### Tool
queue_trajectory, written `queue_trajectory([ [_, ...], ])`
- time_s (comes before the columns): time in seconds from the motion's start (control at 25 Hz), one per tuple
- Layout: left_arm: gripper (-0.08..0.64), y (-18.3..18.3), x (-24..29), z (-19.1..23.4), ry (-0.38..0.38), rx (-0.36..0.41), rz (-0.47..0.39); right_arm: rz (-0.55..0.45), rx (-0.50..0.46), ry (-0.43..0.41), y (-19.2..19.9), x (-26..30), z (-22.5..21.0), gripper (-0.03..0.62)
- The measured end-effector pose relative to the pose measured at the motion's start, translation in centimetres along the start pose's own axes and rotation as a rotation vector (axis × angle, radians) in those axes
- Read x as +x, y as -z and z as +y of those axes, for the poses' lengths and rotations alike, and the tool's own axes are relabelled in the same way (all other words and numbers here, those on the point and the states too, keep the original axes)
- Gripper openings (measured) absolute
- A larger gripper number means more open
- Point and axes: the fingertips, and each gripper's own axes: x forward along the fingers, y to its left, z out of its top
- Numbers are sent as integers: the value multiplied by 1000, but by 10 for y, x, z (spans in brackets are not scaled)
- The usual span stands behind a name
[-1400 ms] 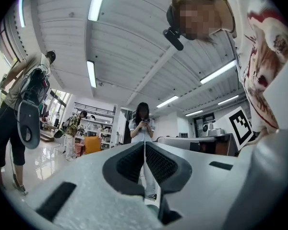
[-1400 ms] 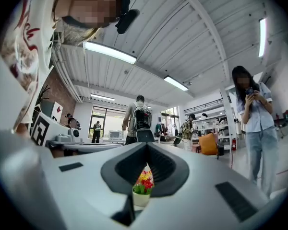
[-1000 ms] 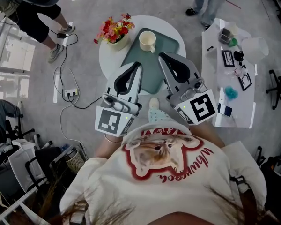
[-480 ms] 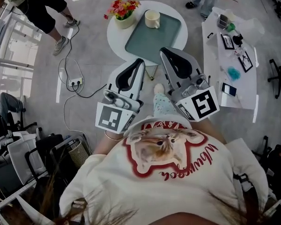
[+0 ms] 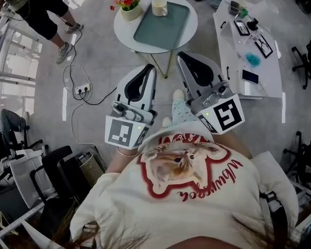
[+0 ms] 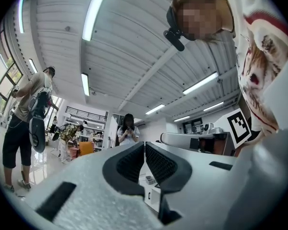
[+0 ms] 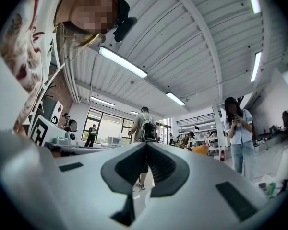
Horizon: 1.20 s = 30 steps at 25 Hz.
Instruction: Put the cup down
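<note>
The cream cup (image 5: 159, 7) stands upright at the far end of a green tray (image 5: 163, 25) on a round white table (image 5: 189, 27). Nothing touches the cup. In the head view both grippers are held close to the person's chest, well short of the table and over the floor. My left gripper (image 5: 150, 68) is shut with nothing in it, and so is my right gripper (image 5: 181, 56). Both gripper views tilt upward at the ceiling and the room: the left gripper (image 6: 144, 145) and the right gripper (image 7: 147, 145) show jaws pressed together. The cup is absent from both gripper views.
A pot of red and yellow flowers (image 5: 127, 0) sits on the round table beside the tray. A long white table (image 5: 233, 56) with small items and a phone stands at the right. A power strip (image 5: 80, 91) with cables lies on the floor at left. People stand nearby.
The person has stepped back from the round table, which now sits farther up the head view. Both grippers have drawn away from the tray and stay shut. The cup has not moved on the tray.
</note>
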Motion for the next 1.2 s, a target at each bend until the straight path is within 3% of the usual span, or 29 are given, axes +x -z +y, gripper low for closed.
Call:
queue_trajectory([
  [0.56, 25, -24, -23, -72, 2, 19, -23, -6, -18, -3, -30, -77, 18, 29],
  [0.96, 24, -1, -64, -215, 14, -57, 47, 42, 34, -12, -33, -209, 39, 29],
  [1.2, 25, 0, -91, -252, -20, -31, 68, 45, 61, -41, -36, -250, 55, 29],
])
